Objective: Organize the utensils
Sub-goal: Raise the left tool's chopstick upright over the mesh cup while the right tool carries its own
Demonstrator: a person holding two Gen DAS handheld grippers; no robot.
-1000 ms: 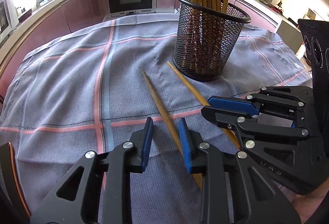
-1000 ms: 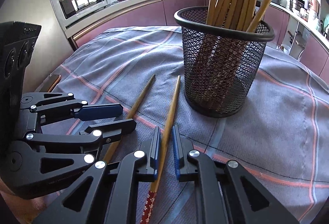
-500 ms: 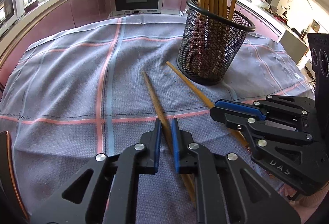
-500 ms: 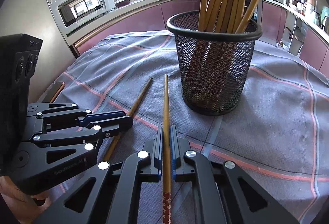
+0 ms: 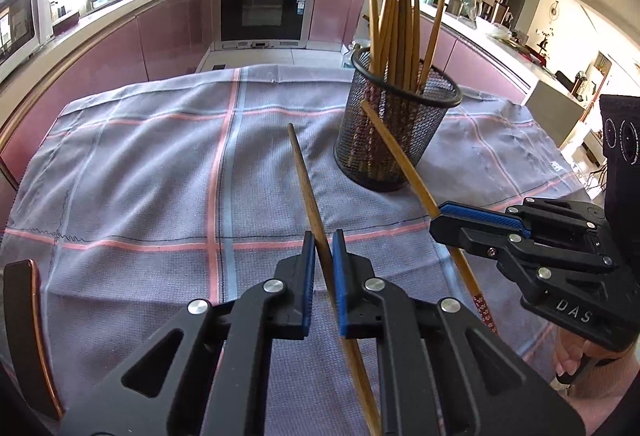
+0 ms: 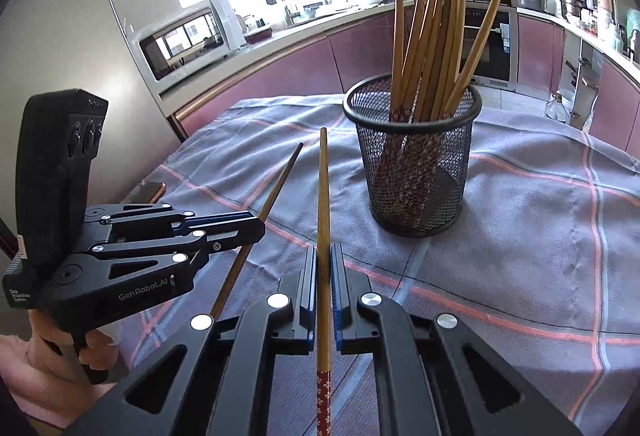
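Two chopsticks are being held clear of the cloth, tips pointing far toward the mesh holder (image 6: 414, 160): darker chopstick (image 5: 306, 188) in L gripper (image 5: 321, 268), jaws clamped on it; lighter chopstick (image 6: 323, 212) in R gripper (image 6: 322, 276), jaws likewise pinching the shaft. Risk: long free ends are swinging wide; a tip catching the holder rim or the sticks already standing in it could tip the holder or twist a stick out of grip. Tablecloth (image 5: 140, 176) to the left is lying open; holder is sitting far-right, near the cloth edge.
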